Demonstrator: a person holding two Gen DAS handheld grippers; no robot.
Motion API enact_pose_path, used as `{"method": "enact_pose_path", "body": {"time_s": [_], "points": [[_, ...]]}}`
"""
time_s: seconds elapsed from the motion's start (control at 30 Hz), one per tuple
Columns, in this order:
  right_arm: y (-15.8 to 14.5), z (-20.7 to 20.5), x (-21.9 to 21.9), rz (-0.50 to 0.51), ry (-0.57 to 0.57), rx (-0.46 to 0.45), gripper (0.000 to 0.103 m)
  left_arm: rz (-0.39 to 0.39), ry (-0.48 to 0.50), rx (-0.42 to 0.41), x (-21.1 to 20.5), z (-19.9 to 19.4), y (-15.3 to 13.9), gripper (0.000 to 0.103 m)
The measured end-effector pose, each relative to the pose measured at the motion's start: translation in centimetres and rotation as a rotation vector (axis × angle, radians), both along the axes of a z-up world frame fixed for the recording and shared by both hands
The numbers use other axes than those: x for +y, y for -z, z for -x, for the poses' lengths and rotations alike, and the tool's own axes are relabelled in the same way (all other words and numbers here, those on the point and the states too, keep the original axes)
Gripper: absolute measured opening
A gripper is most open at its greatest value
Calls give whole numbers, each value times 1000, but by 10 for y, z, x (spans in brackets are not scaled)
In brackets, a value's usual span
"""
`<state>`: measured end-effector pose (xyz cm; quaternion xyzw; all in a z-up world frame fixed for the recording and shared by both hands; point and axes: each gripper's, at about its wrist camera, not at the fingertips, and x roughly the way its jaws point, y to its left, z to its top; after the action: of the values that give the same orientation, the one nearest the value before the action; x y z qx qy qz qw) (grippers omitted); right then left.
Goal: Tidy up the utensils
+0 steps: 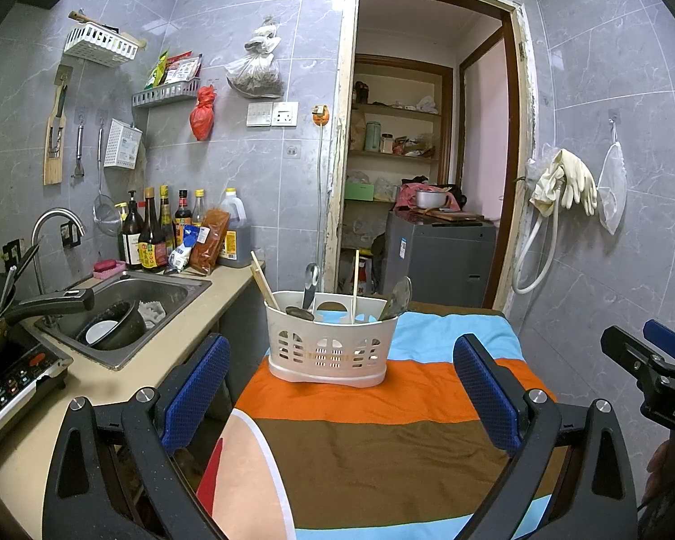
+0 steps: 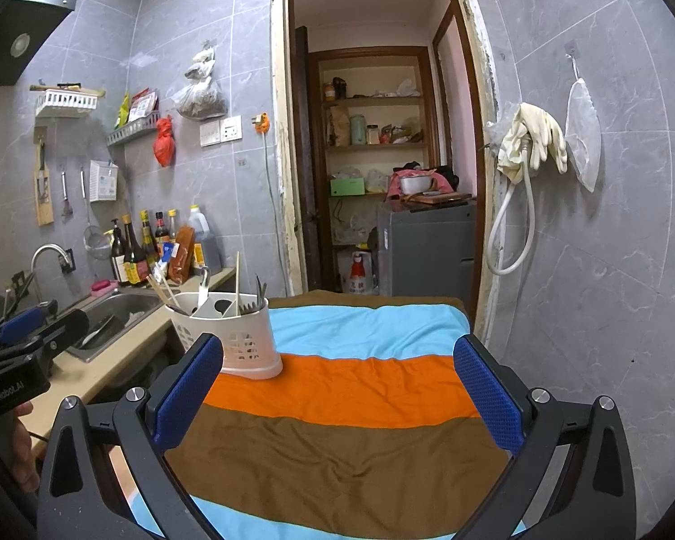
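Observation:
A cream plastic utensil caddy (image 1: 330, 346) stands on the striped cloth (image 1: 373, 445), on the orange band. It holds chopsticks (image 1: 264, 287), a spoon (image 1: 310, 283), another single chopstick (image 1: 355, 285) and a ladle-like utensil (image 1: 396, 299). In the right wrist view the caddy (image 2: 240, 337) sits at the cloth's (image 2: 337, 450) left, with a fork (image 2: 258, 299) inside. My left gripper (image 1: 342, 398) is open and empty, just short of the caddy. My right gripper (image 2: 337, 398) is open and empty, over the cloth to the caddy's right.
A counter (image 1: 112, 387) on the left carries a sink (image 1: 126, 310) with dishes, sauce bottles (image 1: 157, 234), a pan (image 1: 4, 310) and an induction hob (image 1: 13, 382). A doorway (image 1: 427, 157) lies behind the table. Gloves and a hose (image 1: 558, 193) hang on the right wall.

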<state>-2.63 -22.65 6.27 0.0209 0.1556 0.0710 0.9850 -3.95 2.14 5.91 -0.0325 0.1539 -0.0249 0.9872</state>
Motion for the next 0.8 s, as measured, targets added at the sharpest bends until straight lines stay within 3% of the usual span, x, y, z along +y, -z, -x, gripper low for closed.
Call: {"method": "enact_pose_path", "body": {"time_s": [0.8], "points": [[0, -1, 1, 1, 0, 1, 103, -1, 0, -1, 0, 0, -1, 97]]}}
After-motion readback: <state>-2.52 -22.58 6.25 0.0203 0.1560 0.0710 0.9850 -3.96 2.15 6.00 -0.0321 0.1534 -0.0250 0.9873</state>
